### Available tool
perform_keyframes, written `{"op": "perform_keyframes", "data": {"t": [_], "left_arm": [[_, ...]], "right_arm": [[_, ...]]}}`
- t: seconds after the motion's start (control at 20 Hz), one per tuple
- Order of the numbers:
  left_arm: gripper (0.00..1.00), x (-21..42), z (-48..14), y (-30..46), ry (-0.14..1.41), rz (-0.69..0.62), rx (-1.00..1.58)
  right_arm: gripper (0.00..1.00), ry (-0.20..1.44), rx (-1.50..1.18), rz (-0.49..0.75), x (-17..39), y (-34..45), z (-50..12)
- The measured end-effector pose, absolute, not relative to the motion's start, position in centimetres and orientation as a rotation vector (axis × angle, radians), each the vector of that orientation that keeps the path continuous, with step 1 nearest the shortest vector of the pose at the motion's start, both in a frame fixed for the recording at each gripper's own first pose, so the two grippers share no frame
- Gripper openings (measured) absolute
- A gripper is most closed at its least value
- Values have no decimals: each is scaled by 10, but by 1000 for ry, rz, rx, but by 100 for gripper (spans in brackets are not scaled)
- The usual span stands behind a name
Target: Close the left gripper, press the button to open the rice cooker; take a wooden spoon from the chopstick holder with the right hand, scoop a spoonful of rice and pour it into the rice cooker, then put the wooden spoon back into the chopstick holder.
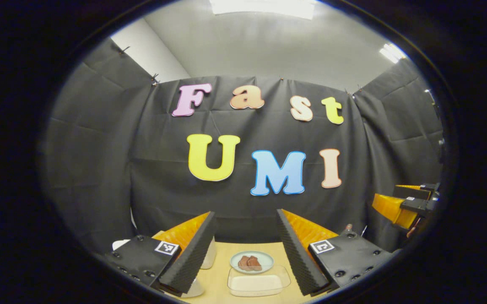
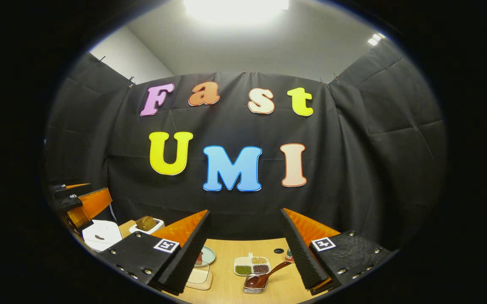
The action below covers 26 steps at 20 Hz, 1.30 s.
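Note:
In the right gripper view a dark wooden spoon [image 2: 266, 275] lies with its bowl in a small clear holder [image 2: 250, 289] on the table, handle pointing up-right. Behind it sits a white divided dish [image 2: 244, 261] with grains in its compartments. A white appliance [image 2: 100, 235], seemingly the rice cooker, stands at the left. My right gripper [image 2: 244, 211] is open and empty, held high above the table. My left gripper [image 1: 245, 212] is open and empty as well; it also appears as the left gripper [image 2: 81, 202] at the far left above the appliance. The right gripper [image 1: 399, 205] shows at the right edge.
A small plate with brown pieces [image 1: 252, 262] and a clear shallow container [image 1: 258, 282] lie on the wooden table [image 1: 222, 257]. A white box holding a brown loaf [image 2: 146, 223] stands at the back left. A small bottle [image 2: 289, 254] sits beside a round hole [image 2: 278, 251].

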<state>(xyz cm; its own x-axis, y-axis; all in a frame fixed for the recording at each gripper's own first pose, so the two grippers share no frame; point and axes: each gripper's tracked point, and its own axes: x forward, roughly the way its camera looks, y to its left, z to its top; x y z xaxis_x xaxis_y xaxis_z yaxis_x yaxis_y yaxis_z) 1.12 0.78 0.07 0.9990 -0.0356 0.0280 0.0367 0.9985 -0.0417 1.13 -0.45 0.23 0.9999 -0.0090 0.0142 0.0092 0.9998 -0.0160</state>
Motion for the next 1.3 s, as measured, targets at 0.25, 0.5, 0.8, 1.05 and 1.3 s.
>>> {"op": "perform_keyframes", "data": {"t": [0.25, 0.5, 0.8, 1.05, 1.3], "left_arm": [[96, 20, -7, 19, -25, -33, -25], [92, 24, -37, 52, 48, 5, 7], [28, 24, -99, 110, 232, 56, 3], [10, 32, -158, 169, 416, 78, -111], [10, 32, -219, 220, 588, 152, -129]], "right_arm": [[98, 5, -3, -3, 20, -3, -7], [98, 43, -7, 22, 27, 5, -23], [98, 89, -11, 60, 39, 20, -44], [98, 130, -11, 71, 47, 24, -63], [98, 171, -9, 52, 49, 17, -80]]}}
